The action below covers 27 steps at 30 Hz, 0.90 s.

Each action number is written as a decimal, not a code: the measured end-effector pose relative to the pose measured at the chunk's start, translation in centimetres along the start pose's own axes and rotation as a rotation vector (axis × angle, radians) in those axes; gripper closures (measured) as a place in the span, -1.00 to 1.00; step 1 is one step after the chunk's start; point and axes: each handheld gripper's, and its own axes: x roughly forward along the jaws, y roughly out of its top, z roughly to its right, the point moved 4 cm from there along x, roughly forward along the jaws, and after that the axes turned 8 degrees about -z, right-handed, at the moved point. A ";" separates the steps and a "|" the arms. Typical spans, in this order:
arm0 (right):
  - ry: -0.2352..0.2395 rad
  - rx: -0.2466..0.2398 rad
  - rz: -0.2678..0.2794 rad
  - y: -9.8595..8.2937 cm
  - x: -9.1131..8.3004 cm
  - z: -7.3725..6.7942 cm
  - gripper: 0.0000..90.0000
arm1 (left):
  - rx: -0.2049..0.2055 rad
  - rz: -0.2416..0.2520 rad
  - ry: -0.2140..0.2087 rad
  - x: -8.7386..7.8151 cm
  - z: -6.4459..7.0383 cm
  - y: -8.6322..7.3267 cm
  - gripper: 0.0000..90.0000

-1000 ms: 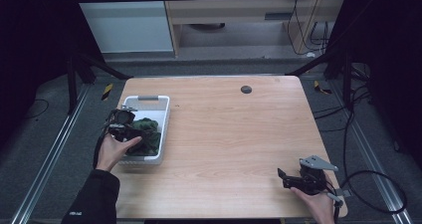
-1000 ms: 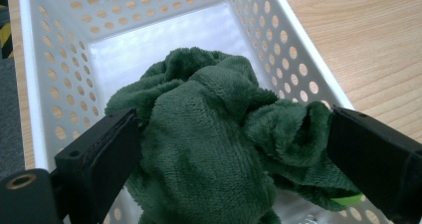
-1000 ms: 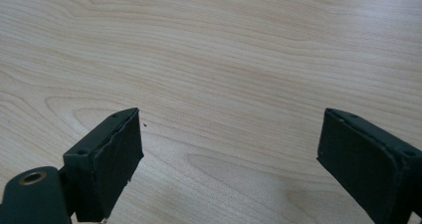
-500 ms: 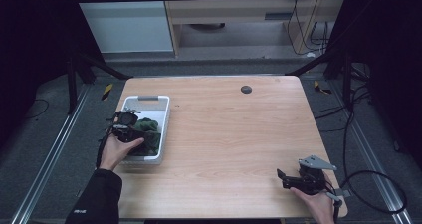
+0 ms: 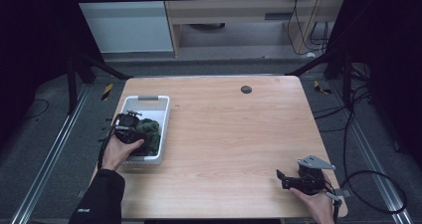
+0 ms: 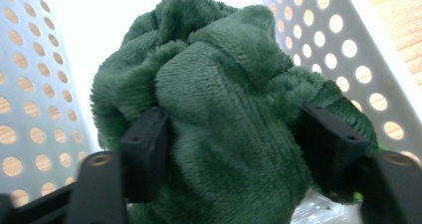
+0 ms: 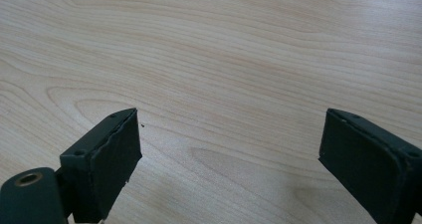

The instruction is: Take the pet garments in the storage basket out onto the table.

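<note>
High view first: the left gripper (image 5: 130, 129) sits down inside the white perforated basket (image 5: 160, 115) at the table's (image 5: 229, 134) left edge, right against a bunched dark green cloth (image 5: 148, 130), while the right gripper (image 5: 286, 180) rests near the front right corner. Left gripper view: the plush, fuzzy cloth (image 6: 219, 114) bulges rounded between both jaws, which press its sides in a grasp; no clear long axis shows. Right gripper view: its jaws stand wide apart over bare pale wood grain (image 7: 224, 74).
</note>
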 end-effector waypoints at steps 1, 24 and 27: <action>0.000 -0.001 0.000 0.0 0.0 0.0 -0.79 | 0.000 -0.006 -0.004 0.1 0.0 0.0 -0.16; -0.002 -0.006 -0.004 0.0 0.0 0.0 -0.79 | -0.003 0.028 -0.025 -1.5 -0.4 -0.5 0.89; 0.000 -0.007 -0.003 0.0 0.0 0.0 -0.79 | -0.011 0.032 -0.022 -1.4 -0.5 -0.5 0.84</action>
